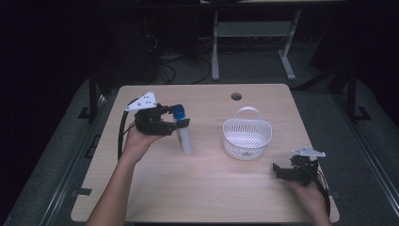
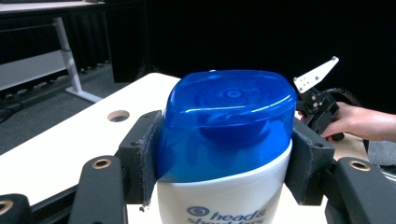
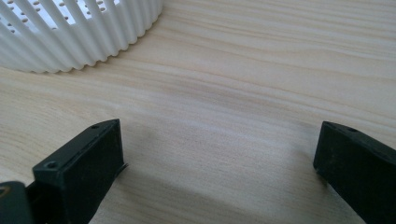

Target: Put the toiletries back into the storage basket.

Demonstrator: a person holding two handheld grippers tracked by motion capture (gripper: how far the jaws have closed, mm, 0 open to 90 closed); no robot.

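Table of pale wood is seen spread across the centre of the high view, a round cable hole cut near its far edge. A white slatted basket with a loop handle is set right of centre; in the right gripper view its ribbed wall is shown at the upper left. A white shampoo bottle with a blue cap is held left of centre, hanging cap-up and slightly tilted, well apart from the basket; whether its base touches the wood cannot be told. The left gripper is clamped on it, and in the left gripper view the padded jaws are seen pressed against both sides of the cap. At the lower right of the high view the right gripper is held low over the tabletop, its jaws spread wide around bare wood.
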